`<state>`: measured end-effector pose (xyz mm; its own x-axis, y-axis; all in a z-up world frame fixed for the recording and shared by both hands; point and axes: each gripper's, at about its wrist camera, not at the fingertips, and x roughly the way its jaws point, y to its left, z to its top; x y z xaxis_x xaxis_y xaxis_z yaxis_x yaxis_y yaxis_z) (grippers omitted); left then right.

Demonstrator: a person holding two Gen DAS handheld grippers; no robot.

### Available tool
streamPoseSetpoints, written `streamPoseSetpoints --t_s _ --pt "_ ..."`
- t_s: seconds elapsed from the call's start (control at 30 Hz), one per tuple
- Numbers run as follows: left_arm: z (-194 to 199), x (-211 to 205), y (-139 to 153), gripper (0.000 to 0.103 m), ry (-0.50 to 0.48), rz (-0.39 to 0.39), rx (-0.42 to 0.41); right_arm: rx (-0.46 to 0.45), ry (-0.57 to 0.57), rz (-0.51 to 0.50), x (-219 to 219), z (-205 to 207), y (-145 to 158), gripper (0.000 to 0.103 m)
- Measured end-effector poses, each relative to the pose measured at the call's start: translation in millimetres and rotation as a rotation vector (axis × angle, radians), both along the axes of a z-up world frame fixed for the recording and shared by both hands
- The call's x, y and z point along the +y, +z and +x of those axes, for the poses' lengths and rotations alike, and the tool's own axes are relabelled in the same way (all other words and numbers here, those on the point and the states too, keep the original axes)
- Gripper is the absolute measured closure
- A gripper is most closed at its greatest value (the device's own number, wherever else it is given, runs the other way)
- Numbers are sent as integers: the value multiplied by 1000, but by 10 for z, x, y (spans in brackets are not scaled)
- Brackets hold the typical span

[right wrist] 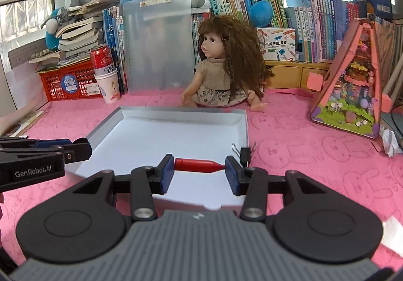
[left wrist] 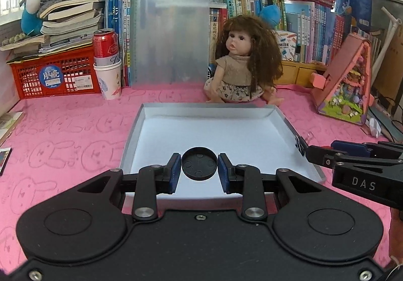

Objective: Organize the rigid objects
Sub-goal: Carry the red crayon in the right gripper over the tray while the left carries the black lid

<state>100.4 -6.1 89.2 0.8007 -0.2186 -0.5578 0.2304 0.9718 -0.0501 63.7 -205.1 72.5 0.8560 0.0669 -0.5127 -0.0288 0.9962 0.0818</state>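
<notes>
your left gripper (left wrist: 199, 169) pinches a black cap (left wrist: 199, 164) between its blue pads, held over the near end of the white tray (left wrist: 277, 119). your right gripper (right wrist: 199, 171) pinches a red marker (right wrist: 199, 165) end to end, sideways, above the tray's near right corner, beside a binder clip (right wrist: 244, 151).

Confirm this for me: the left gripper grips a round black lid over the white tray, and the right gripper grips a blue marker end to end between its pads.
Not quite. The marker in the right gripper is red, not blue, as the right wrist view shows. The rest holds: the left gripper grips the round black lid over the white tray.
</notes>
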Motion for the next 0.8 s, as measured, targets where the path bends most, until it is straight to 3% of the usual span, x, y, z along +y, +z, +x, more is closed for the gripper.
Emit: streamPoseSetpoints --t_s 0.33,0.8 --pt "573 -21 19 73 2 -9 24 30 2 -2 -91 535 79 54" --pt "1408 -85 -356 73 0 -4 202 168 48 35 -77 1203 -195 54"
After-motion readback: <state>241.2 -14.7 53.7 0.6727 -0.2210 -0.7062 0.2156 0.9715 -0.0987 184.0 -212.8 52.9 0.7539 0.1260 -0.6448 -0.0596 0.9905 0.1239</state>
